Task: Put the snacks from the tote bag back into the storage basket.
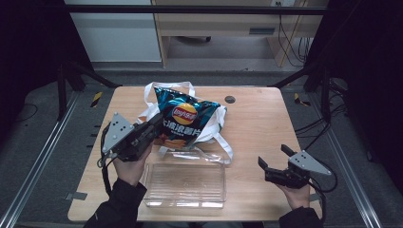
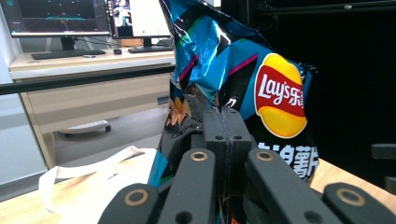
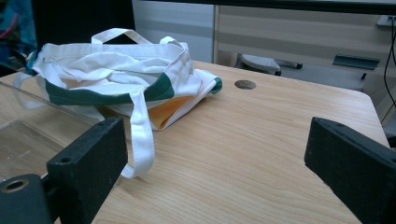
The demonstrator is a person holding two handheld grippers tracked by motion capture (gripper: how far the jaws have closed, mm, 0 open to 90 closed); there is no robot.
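Left gripper (image 1: pixel 154 124): jaws pressed together on the lower edge of the chip bag (image 1: pixel 183 118), holding it up over the cloth bag; in the left gripper view the two black jaws meet flat against the foil.
Right gripper (image 1: pixel 273 160): jaws spread wide, nothing between them, held low over the right side of the table (image 1: pixel 259 118), well apart from everything else.
Chip bag: blue and black foil with a red and yellow logo, upright and tilted, raised above the table's middle.
Cloth bag (image 1: pixel 216 124): white with green trim and an orange lining, lying crumpled under and behind the chip bag; its straps (image 3: pixel 140 126) trail across the wood.
Clear box (image 1: pixel 185 185): see-through plastic, at the near edge of the table, just in front of the cloth bag.
Hands: each grips its tool from below, dark sleeves at the bottom edge.
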